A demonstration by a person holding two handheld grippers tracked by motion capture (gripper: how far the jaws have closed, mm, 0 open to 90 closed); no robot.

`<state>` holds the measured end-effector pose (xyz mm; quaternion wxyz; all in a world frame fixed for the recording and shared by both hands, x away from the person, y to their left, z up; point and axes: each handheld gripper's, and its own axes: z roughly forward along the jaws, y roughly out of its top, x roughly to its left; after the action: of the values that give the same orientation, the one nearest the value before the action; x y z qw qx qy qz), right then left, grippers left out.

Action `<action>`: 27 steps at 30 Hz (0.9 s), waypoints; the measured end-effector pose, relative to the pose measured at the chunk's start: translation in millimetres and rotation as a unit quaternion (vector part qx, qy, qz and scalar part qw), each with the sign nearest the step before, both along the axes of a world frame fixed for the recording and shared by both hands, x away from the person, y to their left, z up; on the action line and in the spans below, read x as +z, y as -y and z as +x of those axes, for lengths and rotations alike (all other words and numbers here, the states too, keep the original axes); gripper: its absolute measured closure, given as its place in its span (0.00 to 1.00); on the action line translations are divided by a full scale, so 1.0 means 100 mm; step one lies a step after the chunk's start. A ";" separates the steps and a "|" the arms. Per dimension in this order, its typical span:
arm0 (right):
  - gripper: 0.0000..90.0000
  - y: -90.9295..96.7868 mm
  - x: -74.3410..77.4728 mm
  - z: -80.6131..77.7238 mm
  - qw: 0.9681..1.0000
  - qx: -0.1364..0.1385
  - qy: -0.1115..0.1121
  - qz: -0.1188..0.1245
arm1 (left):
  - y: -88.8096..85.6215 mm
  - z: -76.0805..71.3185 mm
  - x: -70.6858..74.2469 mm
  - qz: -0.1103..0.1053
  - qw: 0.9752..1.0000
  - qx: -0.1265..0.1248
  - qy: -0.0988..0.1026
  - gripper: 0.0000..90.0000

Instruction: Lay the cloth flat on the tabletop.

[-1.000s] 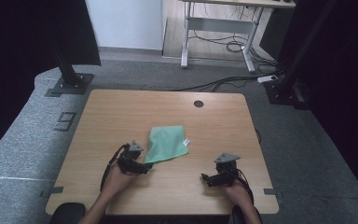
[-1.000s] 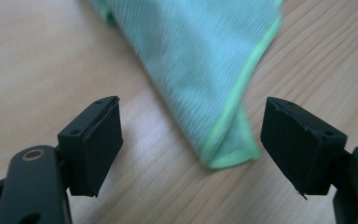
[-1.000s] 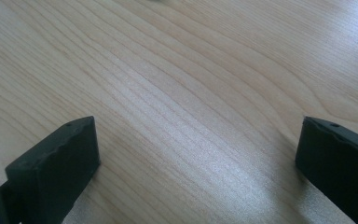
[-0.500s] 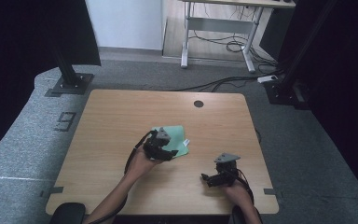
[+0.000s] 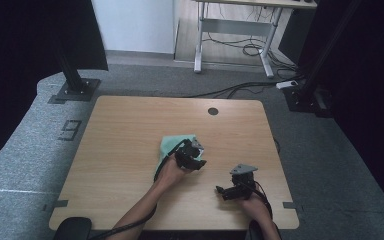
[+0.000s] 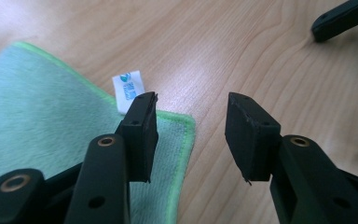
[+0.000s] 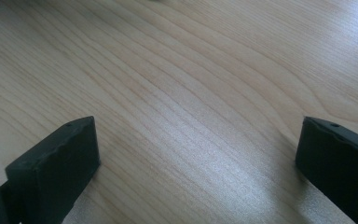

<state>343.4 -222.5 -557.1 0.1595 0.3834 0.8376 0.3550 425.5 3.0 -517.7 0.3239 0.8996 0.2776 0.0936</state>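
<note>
High view: my left claw (image 5: 196, 159) is half-spread, closing at the green cloth's (image 6: 37, 107) corner — nothing pinched yet, folding all ahead.

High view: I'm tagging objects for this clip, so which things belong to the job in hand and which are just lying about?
In the job:
green cloth
white label on its edge
left gripper, jaws just closing over the cloth's corner, not gripping

Lying about:
right gripper, open over bare table
cables on the floor
</note>
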 end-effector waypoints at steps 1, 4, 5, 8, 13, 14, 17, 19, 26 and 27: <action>0.00 0.00 0.00 0.00 1.000 0.000 0.000 0.000 | 0.02 0.00 -0.03 0.008 1.000 0.001 0.000 0.60; 0.00 0.00 0.00 0.00 1.000 0.000 0.000 0.000 | 0.04 0.02 -0.10 0.025 1.000 0.009 0.003 0.61; 0.00 0.00 0.00 0.00 1.000 0.000 0.000 0.000 | 0.05 0.02 -0.12 0.033 0.999 0.012 0.005 0.62; 0.00 0.00 0.00 0.00 1.000 0.000 0.000 0.000 | 0.04 0.04 -0.14 0.029 0.999 0.019 0.005 0.68; 0.00 0.00 0.00 0.00 1.000 0.000 0.000 0.000 | 0.02 0.04 -0.14 0.034 0.999 0.023 0.012 0.96; 0.00 0.00 0.00 0.00 1.000 0.000 0.000 0.000 | 0.02 0.04 -0.13 0.034 0.999 0.023 0.012 0.96; 0.00 0.00 0.00 0.00 1.000 0.000 0.000 0.000 | -0.06 0.06 0.01 0.013 0.999 0.028 0.014 0.97; 0.00 0.00 0.00 0.00 1.000 0.000 0.000 0.000 | -0.09 0.07 0.06 0.009 0.999 0.029 0.017 0.97; 0.00 0.00 0.00 0.00 1.000 0.000 0.000 0.000 | -0.39 0.13 0.57 -0.028 0.997 0.053 0.054 0.97; 0.00 0.00 0.00 0.00 1.000 0.001 0.001 0.000 | -0.51 0.15 0.69 -0.032 0.995 0.066 0.065 0.97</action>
<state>343.4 -222.6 -557.2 0.1601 0.3827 0.8378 0.3551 440.9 54.3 -448.4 0.3632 0.8606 0.3173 0.1637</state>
